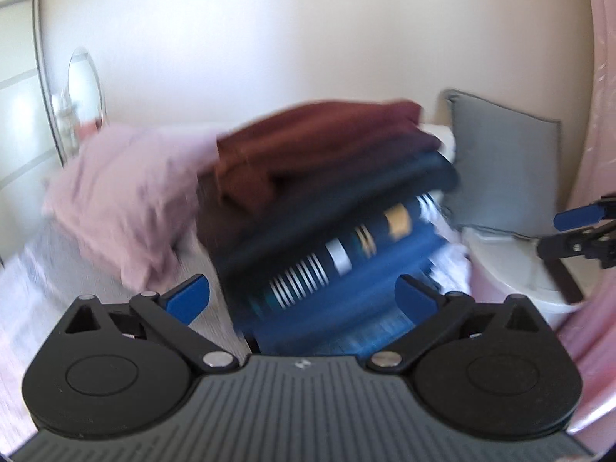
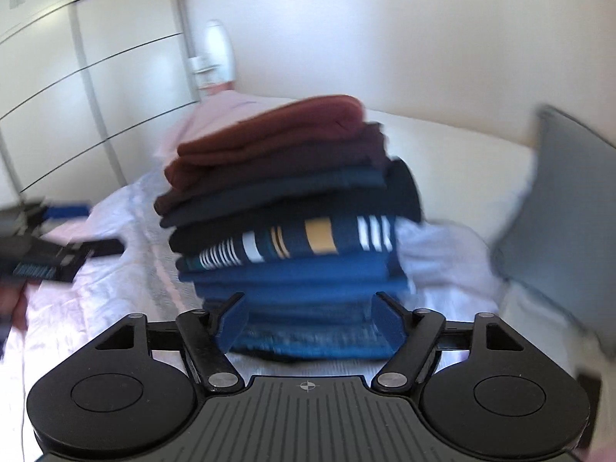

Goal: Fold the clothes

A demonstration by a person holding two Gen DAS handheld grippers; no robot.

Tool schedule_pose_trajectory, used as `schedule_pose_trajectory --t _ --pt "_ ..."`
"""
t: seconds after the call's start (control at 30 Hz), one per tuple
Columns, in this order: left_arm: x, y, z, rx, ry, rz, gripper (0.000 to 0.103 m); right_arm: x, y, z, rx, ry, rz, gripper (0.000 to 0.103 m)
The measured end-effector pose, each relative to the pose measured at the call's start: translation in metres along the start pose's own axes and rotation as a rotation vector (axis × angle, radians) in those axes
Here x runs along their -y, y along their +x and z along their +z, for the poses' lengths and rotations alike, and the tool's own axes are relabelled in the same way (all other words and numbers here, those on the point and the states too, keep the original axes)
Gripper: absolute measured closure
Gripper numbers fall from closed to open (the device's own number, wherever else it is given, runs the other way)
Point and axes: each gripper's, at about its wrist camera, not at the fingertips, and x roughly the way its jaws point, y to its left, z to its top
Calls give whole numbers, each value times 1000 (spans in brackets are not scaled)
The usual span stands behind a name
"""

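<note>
A stack of folded clothes (image 2: pixel 285 208) stands on the bed: maroon on top, dark navy below, a striped blue piece, then plain blue ones. It also shows in the left wrist view (image 1: pixel 327 200), tilted and blurred. My left gripper (image 1: pixel 302 292) is open and empty just in front of the stack's bottom blue layers. My right gripper (image 2: pixel 310 317) is open and empty, its blue fingers either side of the stack's lowest blue layers. The right gripper shows at the right edge of the left wrist view (image 1: pixel 577 231); the left gripper shows at the left of the right wrist view (image 2: pixel 57 231).
A pink garment or pillow (image 1: pixel 127 192) lies left of the stack. A grey cushion (image 1: pixel 500 161) leans at the right, also in the right wrist view (image 2: pixel 562 200). White bedsheet (image 2: pixel 115 269) covers the bed. A wardrobe (image 2: pixel 77 77) stands at the left, a plain wall behind.
</note>
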Motion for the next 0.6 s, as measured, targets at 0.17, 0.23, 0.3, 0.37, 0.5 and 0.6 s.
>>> schedule_pose_trajectory --t 0.17,0.23,0.3,0.37,0.5,0.6 --pt "13 -51 -38 -43 -98 -18 2 -32 -55 -46 -4 82 -98 17" --pt "18 -66 -46 -75 -89 -16 2 -43 -71 -59 -27 94 -119 10" --pt "24 -76 -48 -79 -92 -9 2 -50 -83 -69 -55 110 -140 9" --pt "29 -84 -49 -78 -99 0 2 -54 -93 -73 -70 129 -156 8" --pt "41 -99 -51 -73 -110 23 2 -56 -106 -73 -76 150 -141 8" --pt "53 -101 -45 -79 -107 49 2 -54 -110 -68 -65 149 -113 8"
